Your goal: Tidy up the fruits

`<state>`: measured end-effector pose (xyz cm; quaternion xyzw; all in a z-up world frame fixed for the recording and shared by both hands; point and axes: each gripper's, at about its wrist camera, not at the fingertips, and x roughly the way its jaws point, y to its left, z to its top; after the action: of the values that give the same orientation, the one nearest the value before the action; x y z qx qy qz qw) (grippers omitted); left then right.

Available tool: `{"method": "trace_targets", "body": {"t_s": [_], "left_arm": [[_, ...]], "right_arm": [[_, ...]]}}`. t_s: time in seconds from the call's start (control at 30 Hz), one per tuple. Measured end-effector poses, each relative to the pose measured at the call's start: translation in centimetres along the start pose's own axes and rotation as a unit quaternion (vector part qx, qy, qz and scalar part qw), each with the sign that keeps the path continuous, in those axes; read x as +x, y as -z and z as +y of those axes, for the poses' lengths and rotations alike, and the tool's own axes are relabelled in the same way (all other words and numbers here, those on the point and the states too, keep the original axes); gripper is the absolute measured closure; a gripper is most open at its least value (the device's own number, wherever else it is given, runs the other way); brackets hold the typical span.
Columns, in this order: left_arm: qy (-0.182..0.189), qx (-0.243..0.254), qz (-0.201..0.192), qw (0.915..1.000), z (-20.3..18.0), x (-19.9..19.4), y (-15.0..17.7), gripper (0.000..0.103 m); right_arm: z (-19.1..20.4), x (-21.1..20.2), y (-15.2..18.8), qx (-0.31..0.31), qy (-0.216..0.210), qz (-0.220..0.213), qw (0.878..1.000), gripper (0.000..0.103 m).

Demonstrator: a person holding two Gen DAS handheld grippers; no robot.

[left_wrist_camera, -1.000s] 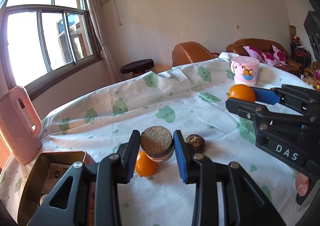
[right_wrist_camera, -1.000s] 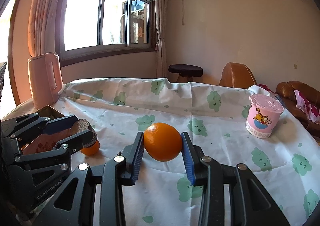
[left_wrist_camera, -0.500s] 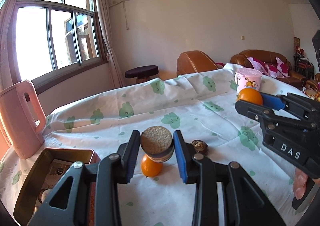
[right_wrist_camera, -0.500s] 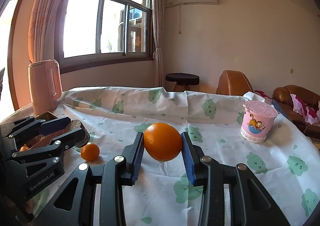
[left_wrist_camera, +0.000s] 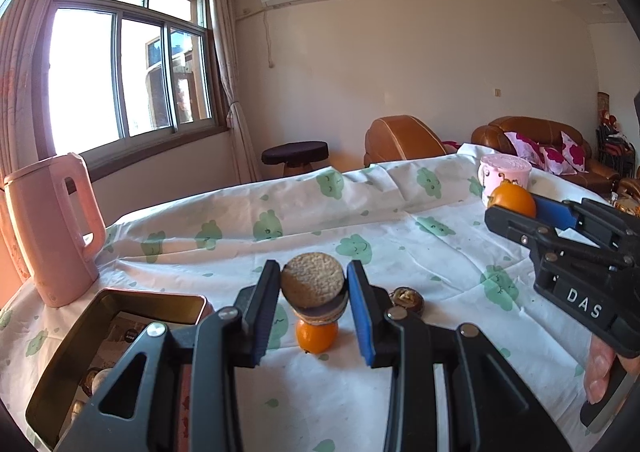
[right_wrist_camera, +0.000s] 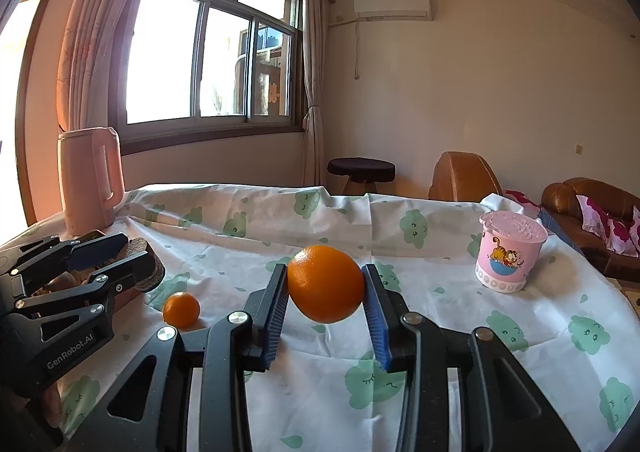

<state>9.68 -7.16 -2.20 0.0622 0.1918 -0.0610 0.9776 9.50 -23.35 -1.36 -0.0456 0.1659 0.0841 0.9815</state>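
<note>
Tabletop [right_wrist_camera: 460, 332] under white cloth with green prints; window far left, sofa far right. Left tongs [left_wrist_camera: 313, 294] clamped on a sandwich biscuit [left_wrist_camera: 314, 286]. Right tongs [right_wrist_camera: 326, 306] clamped on an orange [right_wrist_camera: 325, 283], held above the cloth. Small orange [right_wrist_camera: 181, 309] lies near left.

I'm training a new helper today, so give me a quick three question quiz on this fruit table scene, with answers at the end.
1. True or false: the right gripper is empty.
2. What does the left gripper hold: A an orange, B a round sandwich biscuit, C a walnut?
3. Which fruit lies loose on the tablecloth between the two grippers?

Key
1. False: it is shut on a large orange, held off the cloth.
2. B: the sandwich biscuit sits between its pads.
3. A small tangerine.
</note>
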Motion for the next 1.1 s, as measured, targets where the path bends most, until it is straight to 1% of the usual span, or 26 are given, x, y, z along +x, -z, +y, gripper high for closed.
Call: {"method": "trace_targets", "body": {"t_s": [0.43,0.6,0.8,1.1], "left_arm": [[-0.021,-0.016,-0.019,0.9995,0.6,-1.3,0.3,0.067],[-0.028,-0.014,-0.024,0.9992,0.6,-1.7,0.4,0.067],[-0.028,-0.021,-0.022,0.9991,0.8,-1.9,0.5,0.067],[-0.024,-0.046,-0.016,0.9985,1.9,-2.1,0.7,0.067]], "right_arm": [[0.5,-0.9,0.0,-0.011,0.003,-0.023,1.0,0.064],[0.9,-1.1,0.0,-0.018,0.003,-0.027,0.999,0.064],[1.6,-1.2,0.0,-0.032,0.004,-0.031,0.999,0.064],[2.7,-1.0,0.0,-0.043,-0.013,-0.019,0.999,0.064]]}}
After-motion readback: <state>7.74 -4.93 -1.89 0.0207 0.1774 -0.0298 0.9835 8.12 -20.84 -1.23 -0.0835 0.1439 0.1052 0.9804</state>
